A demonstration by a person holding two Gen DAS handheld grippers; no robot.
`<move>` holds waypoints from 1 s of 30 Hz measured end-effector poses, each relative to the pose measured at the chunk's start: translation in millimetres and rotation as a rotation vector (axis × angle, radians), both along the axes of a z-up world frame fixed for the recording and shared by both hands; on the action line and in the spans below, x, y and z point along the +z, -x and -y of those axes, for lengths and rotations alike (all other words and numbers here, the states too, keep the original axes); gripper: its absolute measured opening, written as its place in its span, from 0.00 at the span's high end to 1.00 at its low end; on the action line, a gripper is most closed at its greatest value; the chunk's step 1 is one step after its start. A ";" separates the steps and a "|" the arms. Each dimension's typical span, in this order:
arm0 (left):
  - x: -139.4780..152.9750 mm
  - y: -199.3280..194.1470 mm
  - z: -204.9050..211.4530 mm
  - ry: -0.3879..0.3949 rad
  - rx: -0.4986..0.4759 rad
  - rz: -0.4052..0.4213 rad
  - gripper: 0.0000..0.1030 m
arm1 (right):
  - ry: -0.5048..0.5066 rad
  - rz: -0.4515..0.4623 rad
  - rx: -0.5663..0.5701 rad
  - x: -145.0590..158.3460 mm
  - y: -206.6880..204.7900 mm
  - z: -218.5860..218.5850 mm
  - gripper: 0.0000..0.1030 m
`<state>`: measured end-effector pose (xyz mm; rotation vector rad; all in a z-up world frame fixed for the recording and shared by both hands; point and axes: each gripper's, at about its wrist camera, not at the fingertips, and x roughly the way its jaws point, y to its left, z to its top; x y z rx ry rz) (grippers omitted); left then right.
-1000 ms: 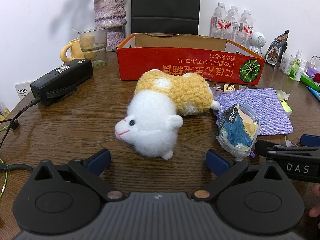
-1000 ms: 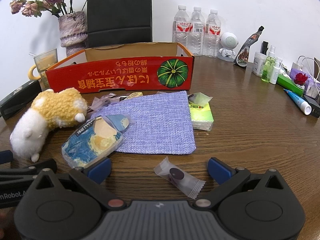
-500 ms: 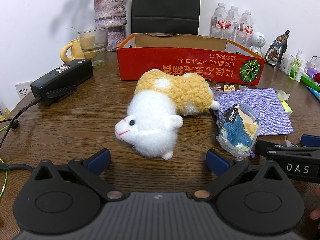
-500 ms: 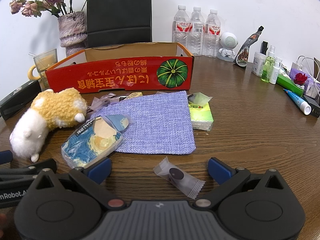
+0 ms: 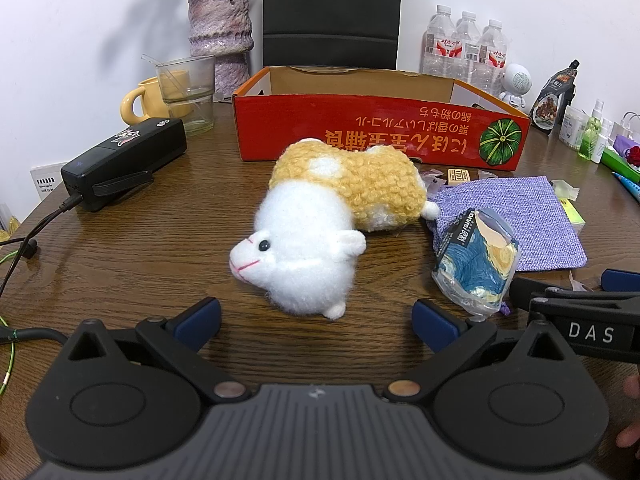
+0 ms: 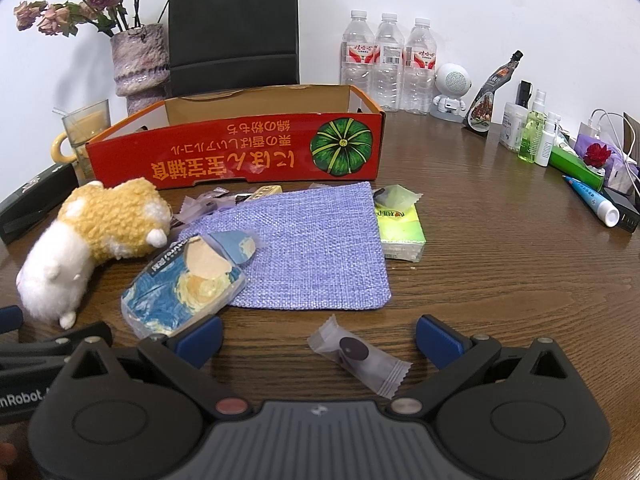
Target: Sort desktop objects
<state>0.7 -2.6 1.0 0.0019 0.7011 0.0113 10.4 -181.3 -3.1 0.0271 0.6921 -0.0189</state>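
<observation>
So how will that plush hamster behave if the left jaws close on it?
The plush hamster looks fluffy, so it would likely squash and feel light. Lying on its side on the table, it probably won't roll, though its fur may slip.

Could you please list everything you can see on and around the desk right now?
fluffy plush hamster: 1, white and yellow, table centre-left
red cardboard tray box: 1, behind the plush
woven fabric pouch: 1, lilac, flat before the box
starry-print tissue pack: 1, blue-yellow, overlapping the pouch's left edge
green tissue pack: 1, right of the pouch
clear-wrapped dark sweet: 1, nearest the right gripper
plastic water bottles: 3, clear, back wall
purple ceramic vase: 1, back left
glass tumbler: 1, clear, beside a yellow mug
black power adapter: 1, left
left hand-held gripper: open, empty
right hand-held gripper: open, empty
</observation>
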 end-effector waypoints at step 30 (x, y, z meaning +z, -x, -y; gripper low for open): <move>-0.7 -0.4 -0.3 -0.001 -0.002 -0.002 0.00 | -0.002 -0.002 0.014 -0.2 -0.1 1.9 0.00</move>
